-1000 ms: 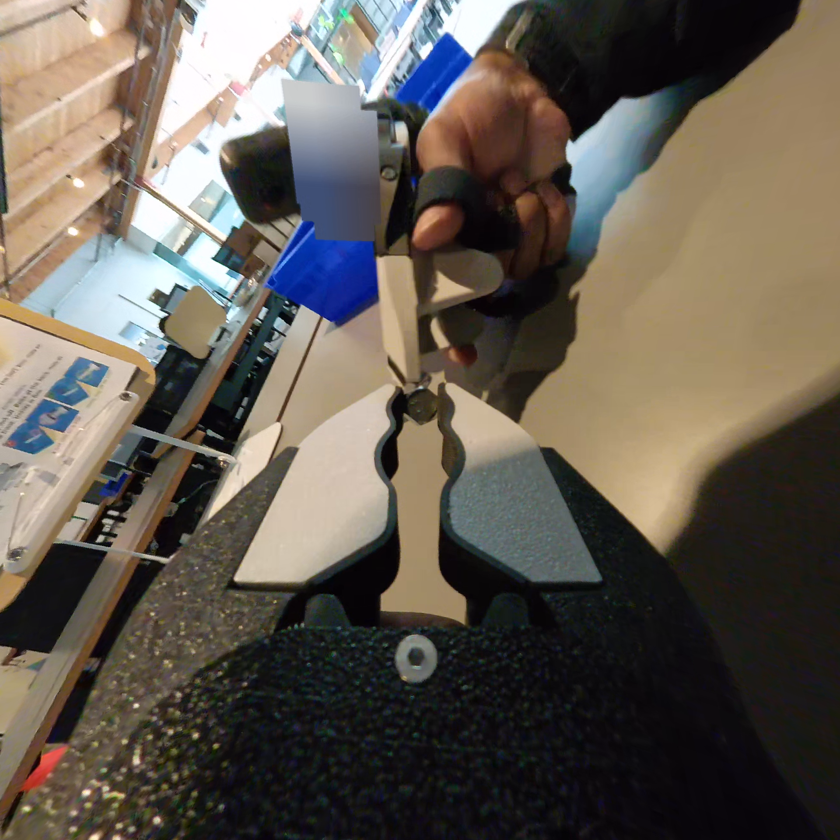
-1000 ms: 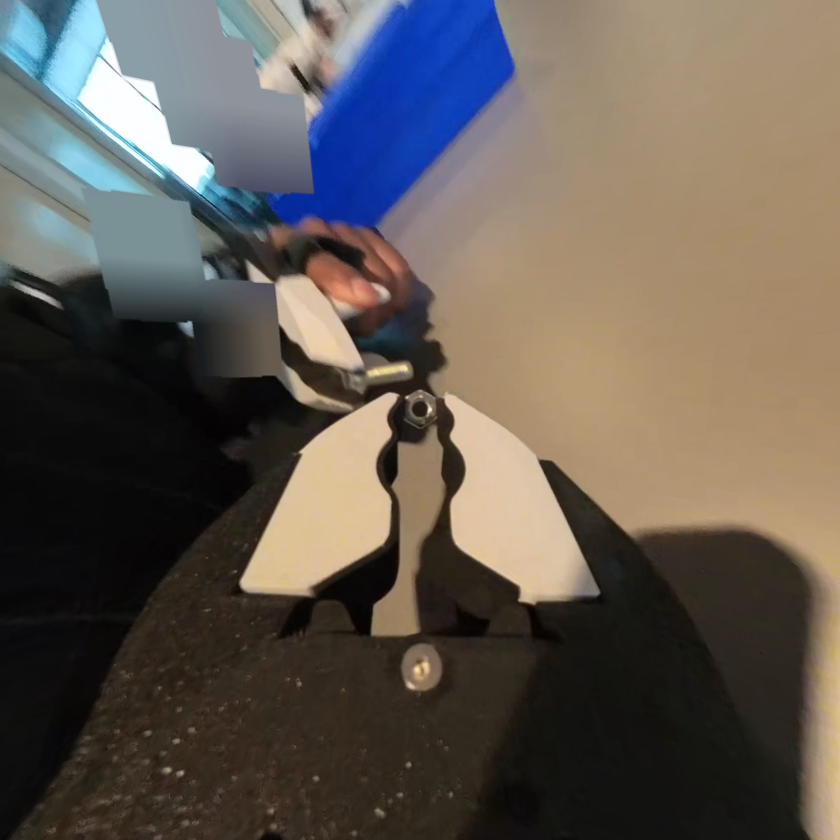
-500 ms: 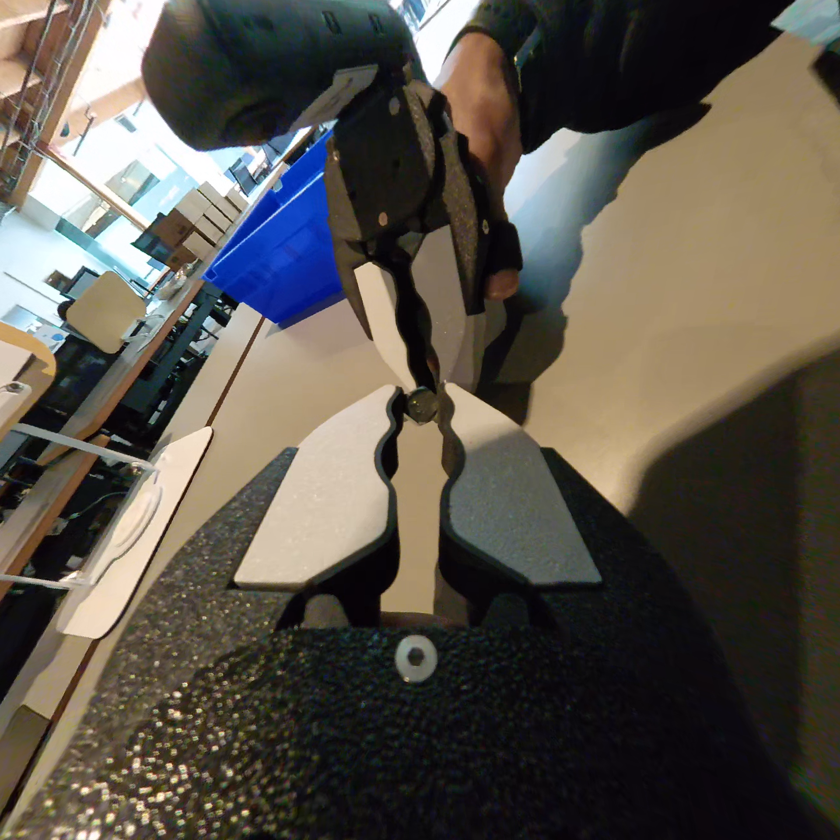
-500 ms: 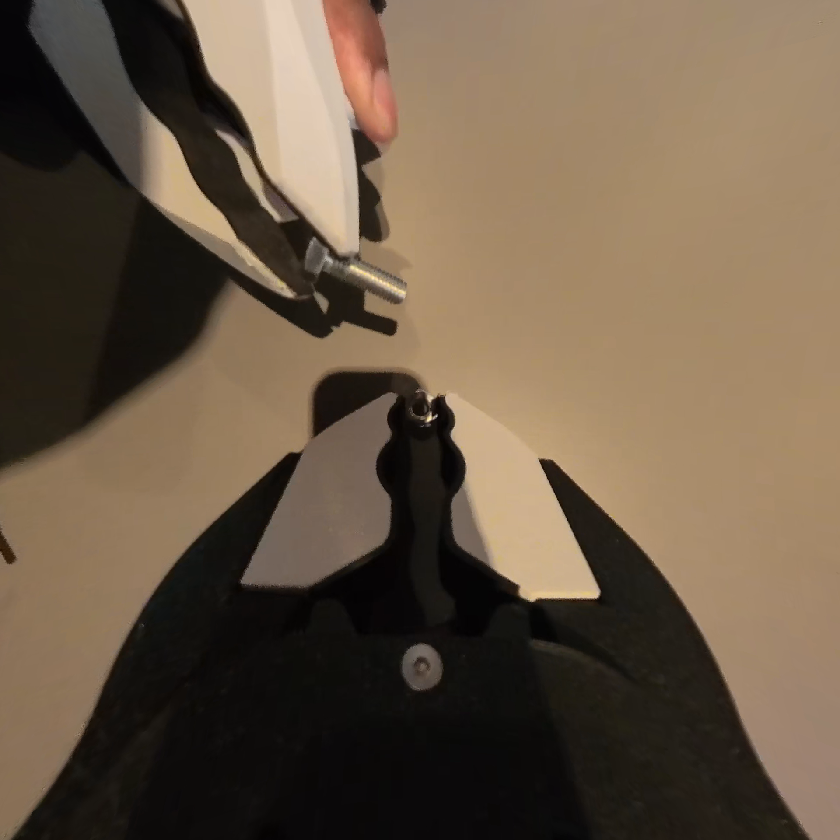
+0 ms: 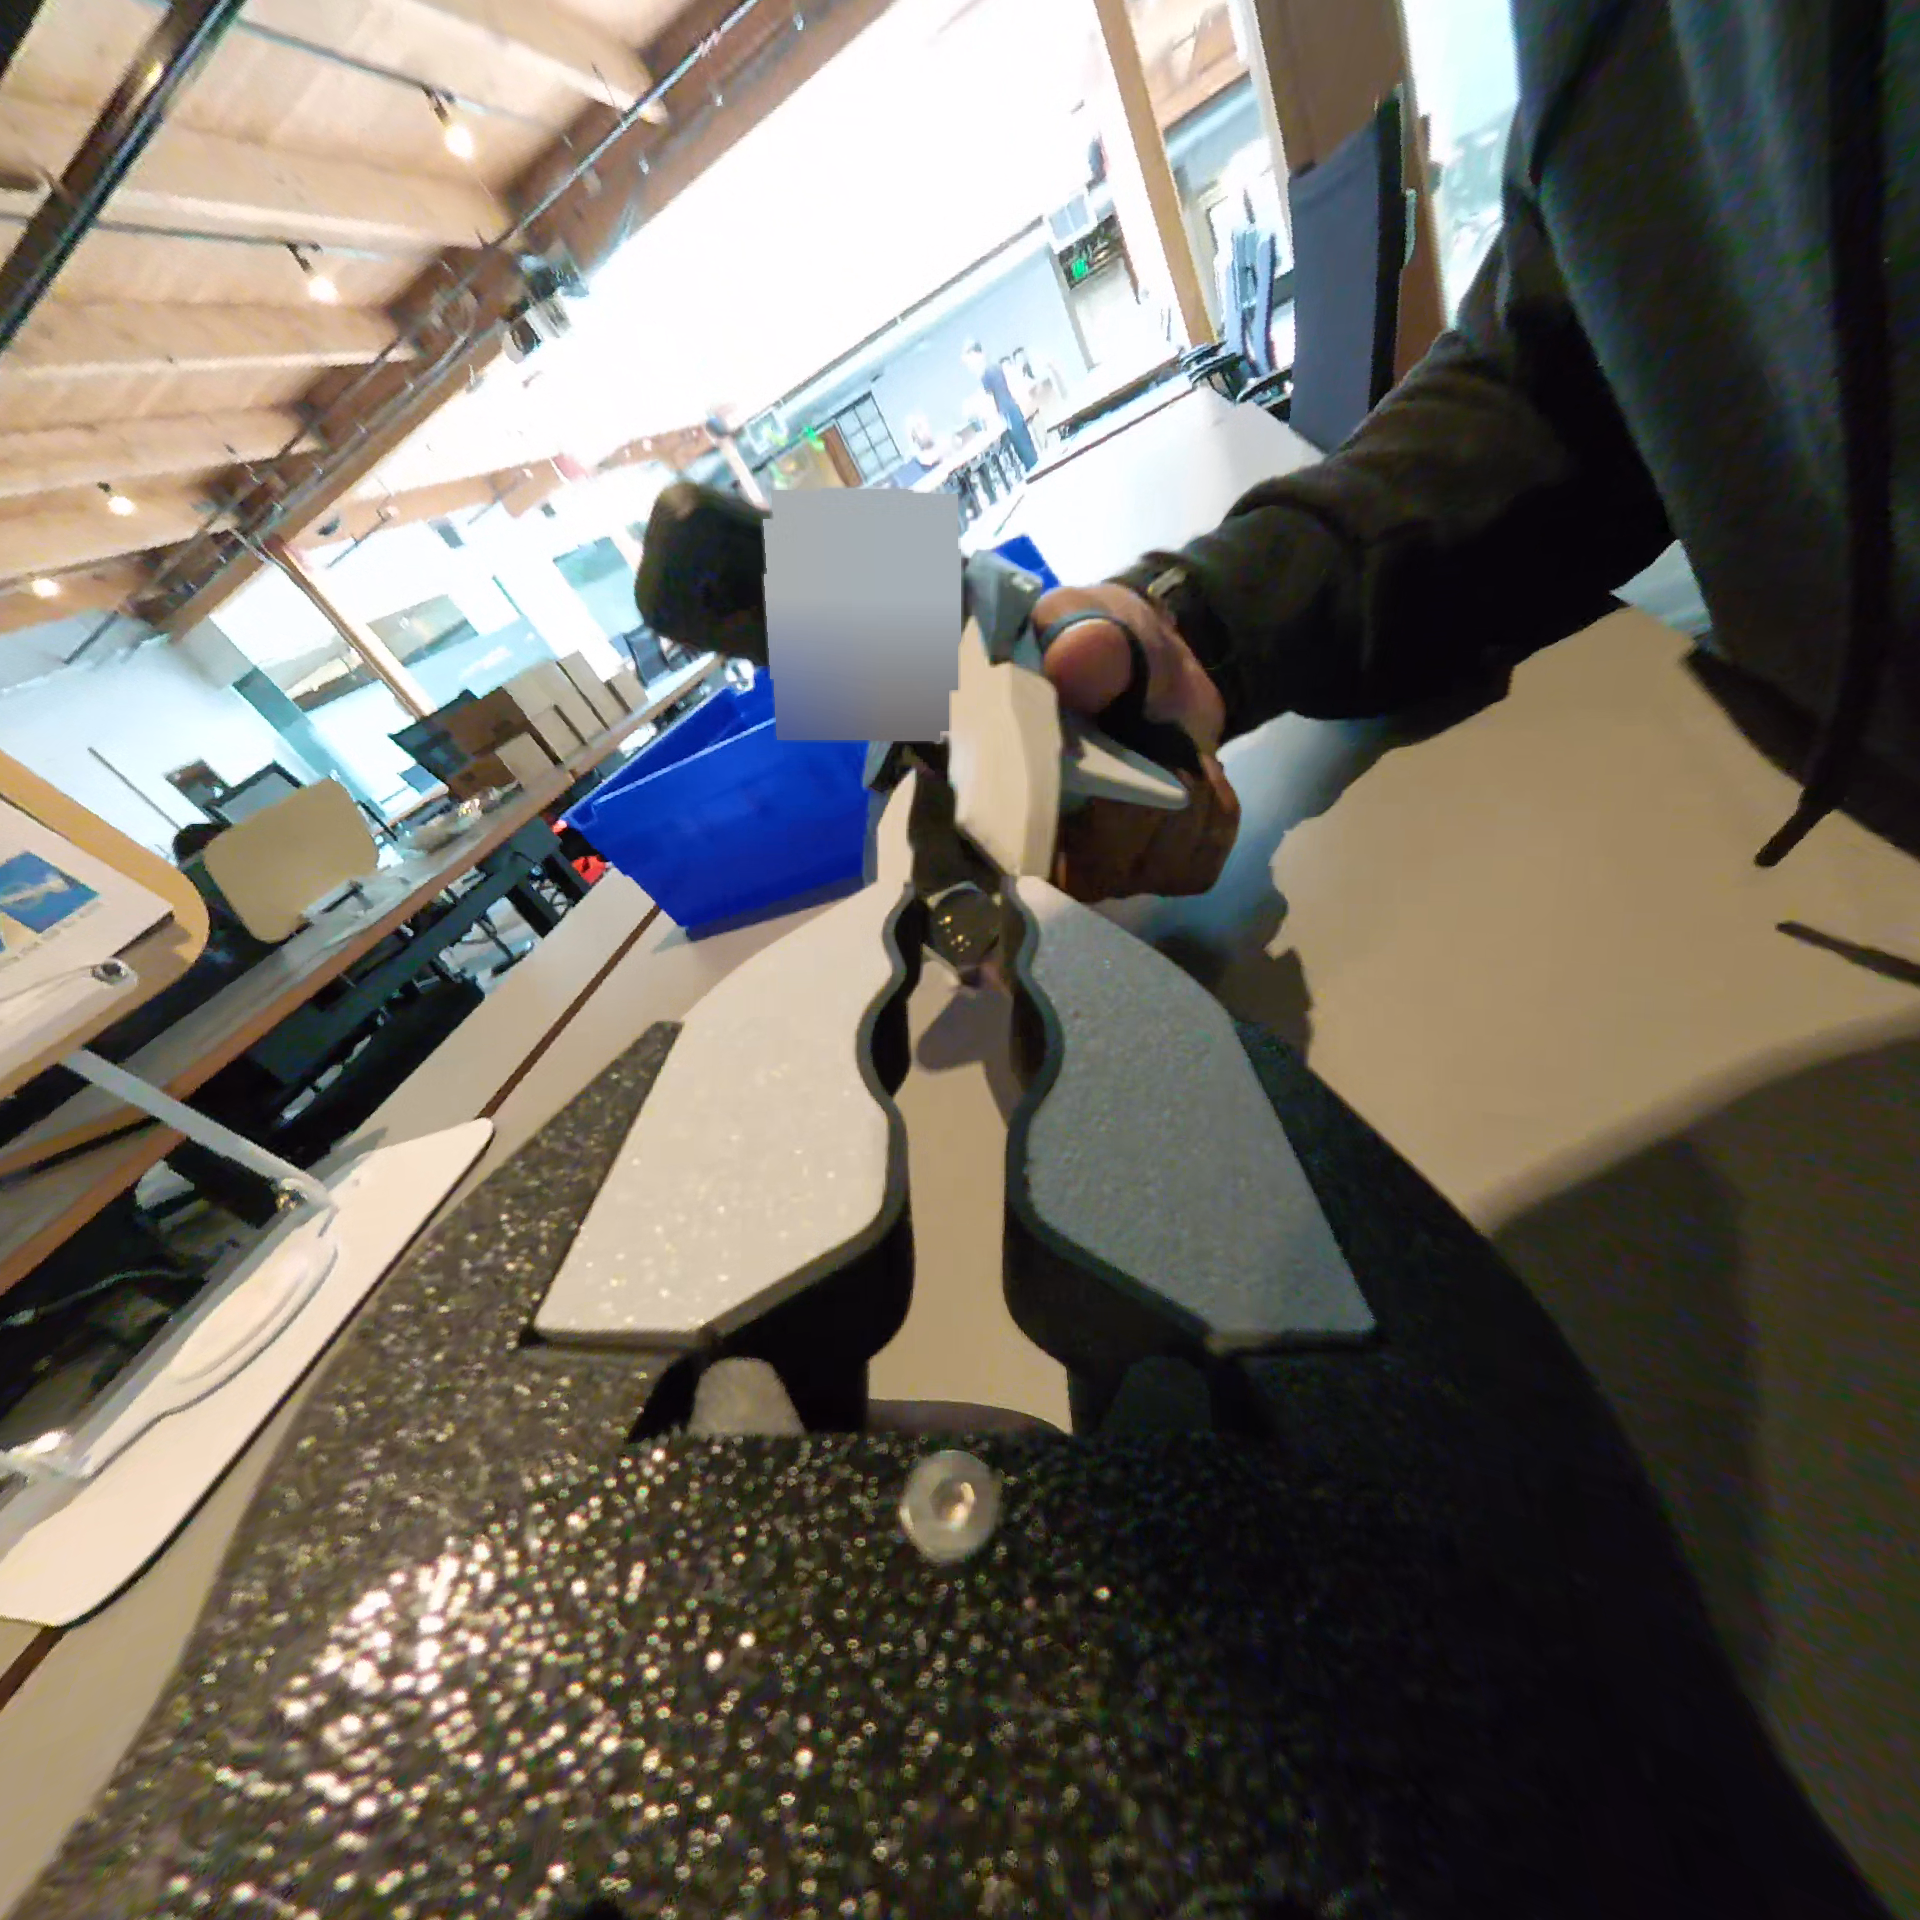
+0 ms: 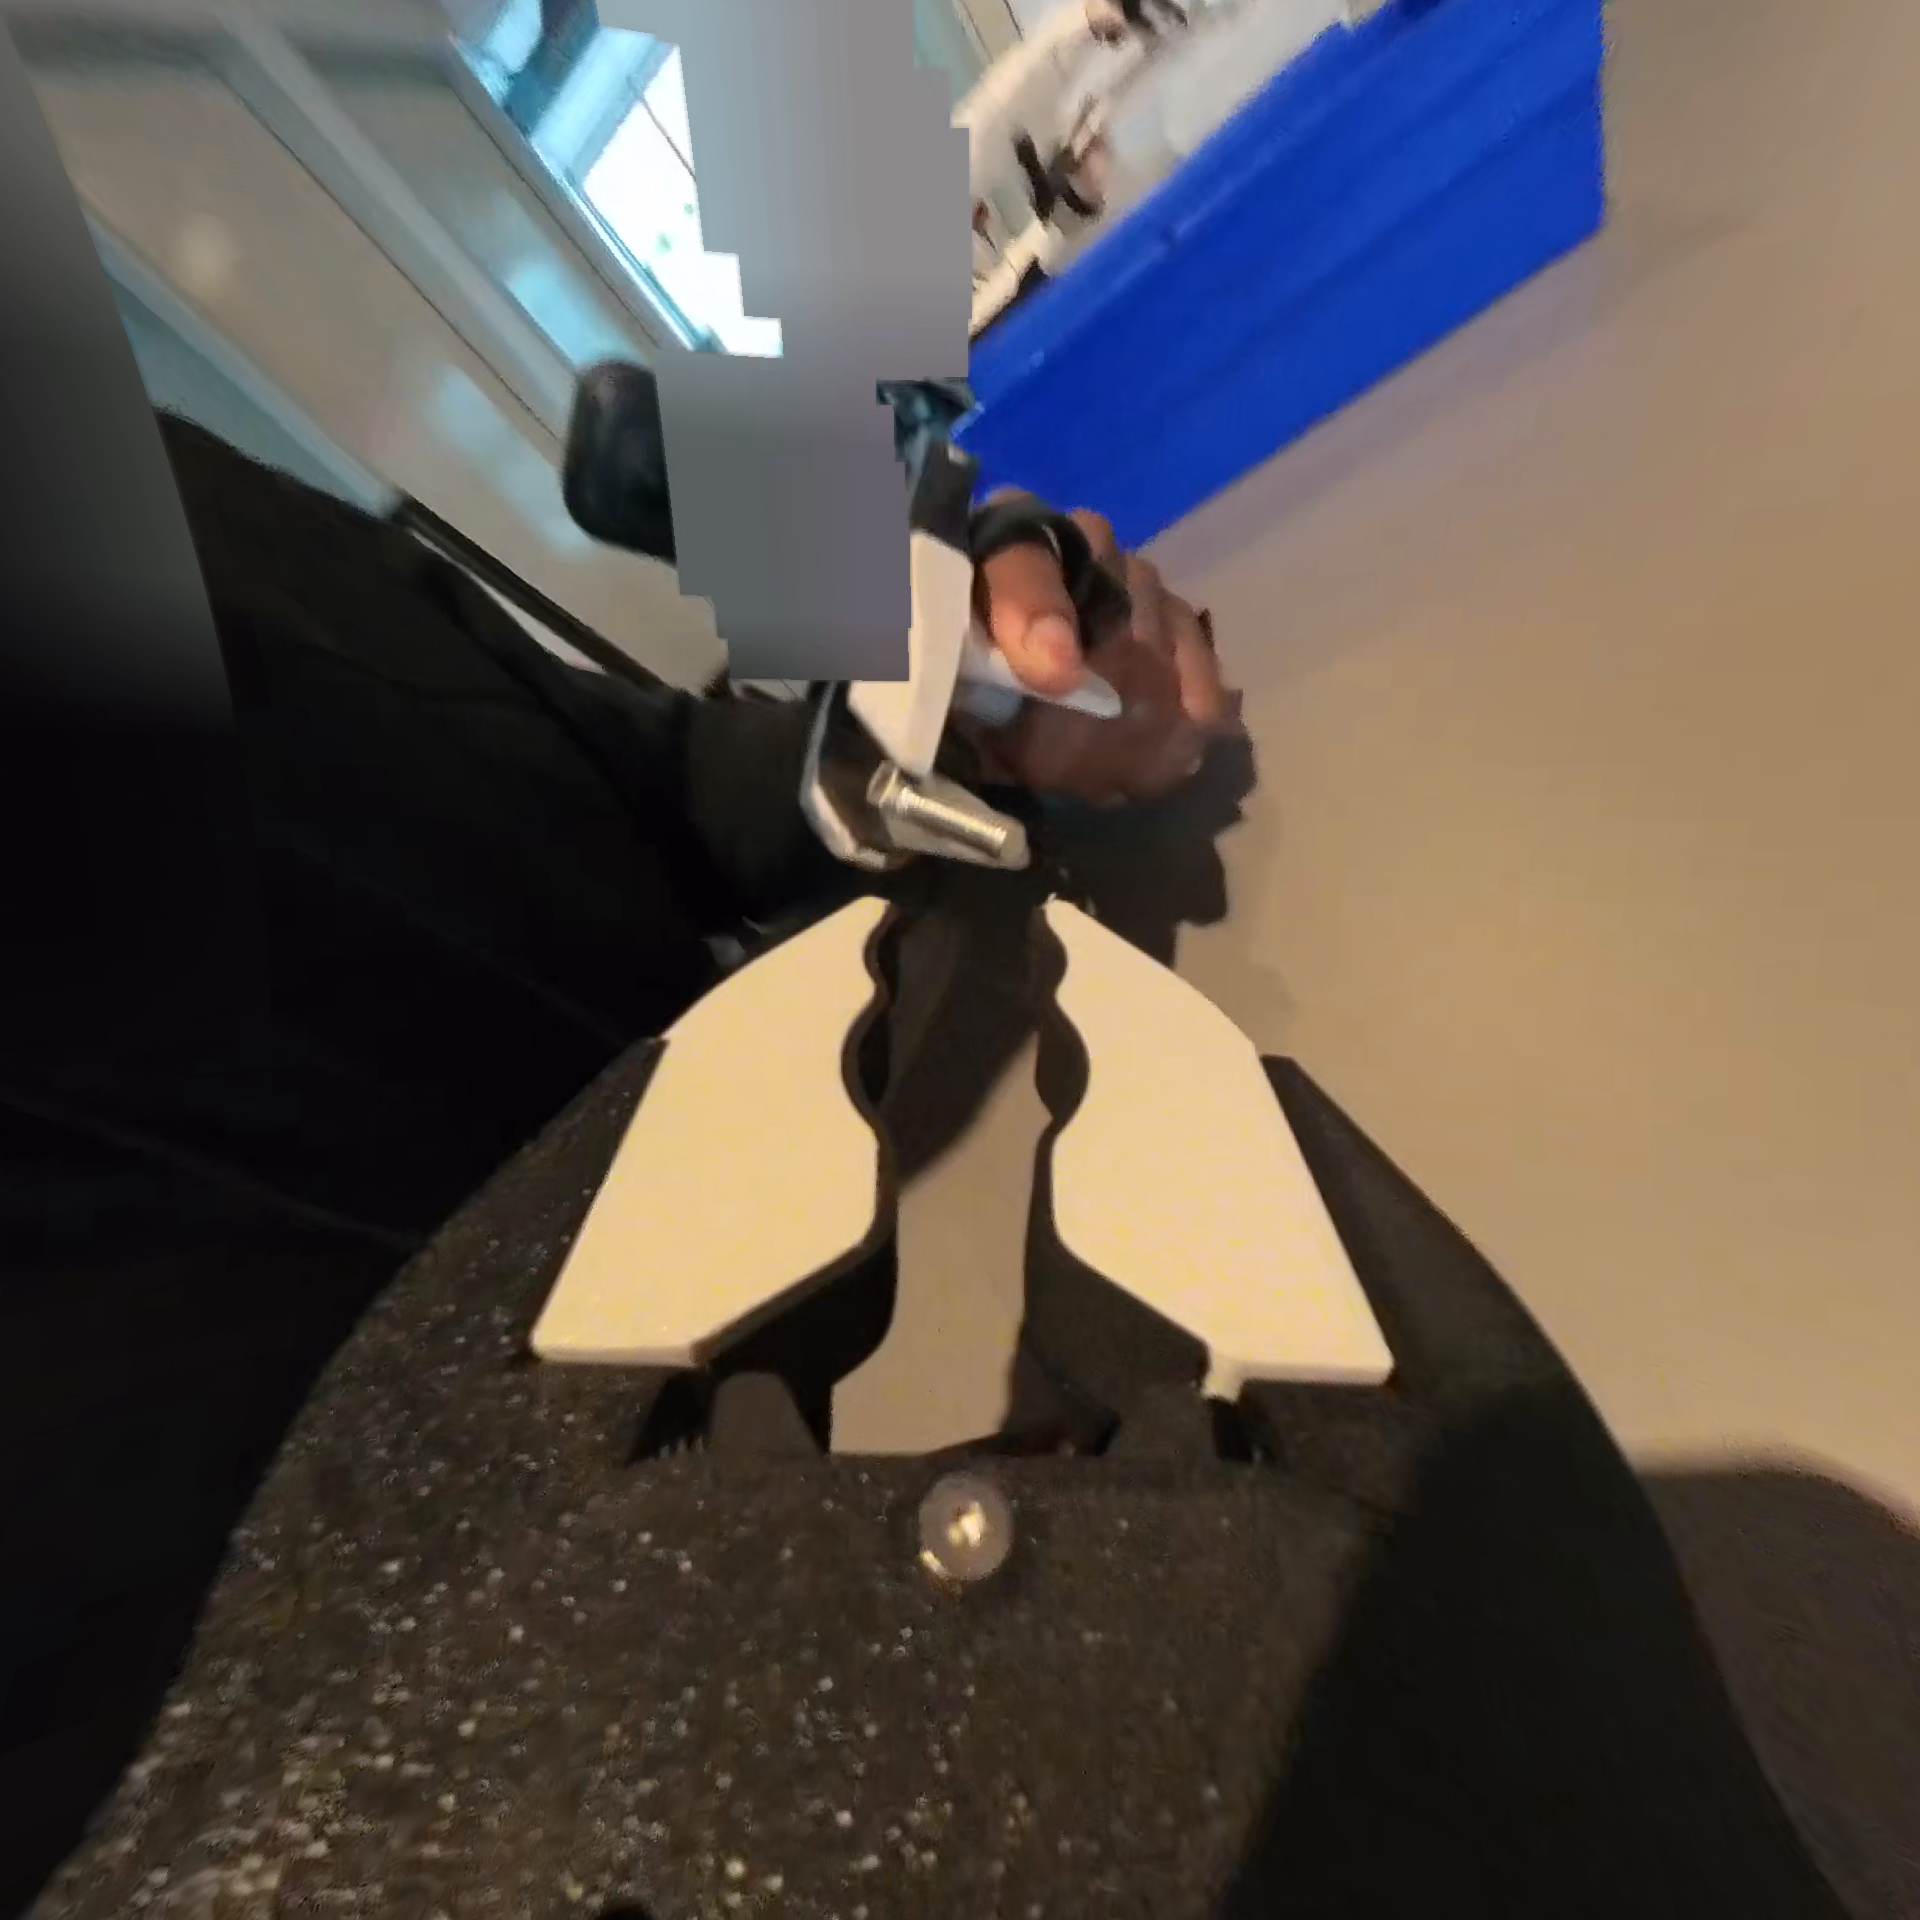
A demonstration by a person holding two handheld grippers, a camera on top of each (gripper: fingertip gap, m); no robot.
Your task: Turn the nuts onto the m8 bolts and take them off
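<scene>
Blue bin [image 5: 727, 821] stands on the table [image 5: 1558, 987] to the left and behind, well apart from the work.

Left gripper [image 5: 961, 935]: jaws pinched on the head of the bolt [image 5: 964, 920], which is held in the air above the table. The right wrist view shows its threaded shank sticking out free towards the right gripper [image 6: 966, 925].

Right gripper: jaws stand apart, nothing seen between the tips, which are just below the shank. The hand [image 5: 1143, 758] working it is to the right.

Nut: not made out in either view. The shank's end is blurred, so whether a nut sits on it cannot be told.

Judged risks:
- If the nut sits loosely on the first threads, a tilt of the bolt could shed it onto the table
- Closing the right jaws off-centre could push the shank sideways and twist the head in its narrow grip
- A nut started askew would cross-thread and bind
</scene>
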